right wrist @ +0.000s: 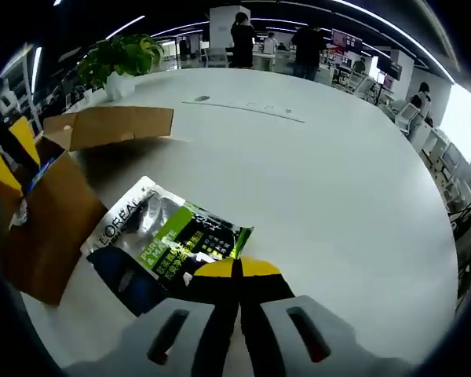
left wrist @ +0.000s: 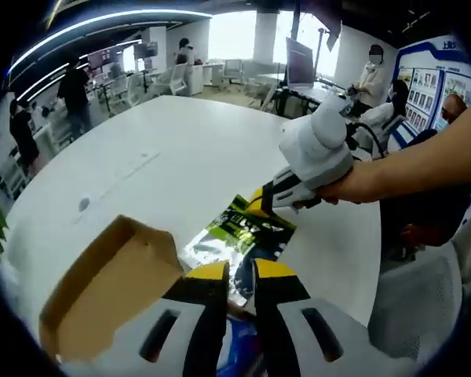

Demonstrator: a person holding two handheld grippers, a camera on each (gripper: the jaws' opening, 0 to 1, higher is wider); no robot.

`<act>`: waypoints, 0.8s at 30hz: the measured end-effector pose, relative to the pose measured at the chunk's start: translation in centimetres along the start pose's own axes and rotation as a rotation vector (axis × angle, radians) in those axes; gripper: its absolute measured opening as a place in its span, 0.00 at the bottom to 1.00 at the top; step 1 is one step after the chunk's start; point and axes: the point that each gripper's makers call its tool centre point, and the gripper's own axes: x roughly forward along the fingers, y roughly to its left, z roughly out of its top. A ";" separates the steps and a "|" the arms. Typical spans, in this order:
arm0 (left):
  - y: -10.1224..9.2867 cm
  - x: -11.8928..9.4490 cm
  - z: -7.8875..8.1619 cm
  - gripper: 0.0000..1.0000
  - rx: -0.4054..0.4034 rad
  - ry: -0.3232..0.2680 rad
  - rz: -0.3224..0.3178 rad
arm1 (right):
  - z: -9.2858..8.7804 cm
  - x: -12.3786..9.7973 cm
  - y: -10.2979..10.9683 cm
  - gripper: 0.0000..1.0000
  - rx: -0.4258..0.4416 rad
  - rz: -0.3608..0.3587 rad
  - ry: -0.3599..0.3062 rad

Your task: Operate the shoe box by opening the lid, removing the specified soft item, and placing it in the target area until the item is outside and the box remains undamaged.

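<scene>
While your right tool [right wrist: 237, 269] clamps the packet [right wrist: 173, 236] low in frame, your left tool [left wrist: 241, 273] sits together beside the box [left wrist: 102, 290].

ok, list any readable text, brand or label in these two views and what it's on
"L'OREAL": on the silver end of the soft pouch, right gripper view.
"PURE": white letters on the pouch's green band, only partly legible; the smaller print beside it is too blurred to read.
Display board behind the people, left gripper view: characters too small to read.
Cardboard box: no readable print.
</scene>
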 end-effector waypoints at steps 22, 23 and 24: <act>5.4 -6.8 -5.1 0.10 -0.138 -0.035 0.151 | 0.3 0.5 -0.8 0.00 -0.102 0.031 0.022; 5.7 -7.2 -5.5 0.11 -0.145 -0.034 0.161 | 0.3 0.5 -0.8 0.01 -0.104 0.031 0.025; 6.0 -7.5 -5.7 0.11 -0.152 -0.036 0.169 | 0.4 0.6 -0.8 0.01 -0.100 0.033 0.027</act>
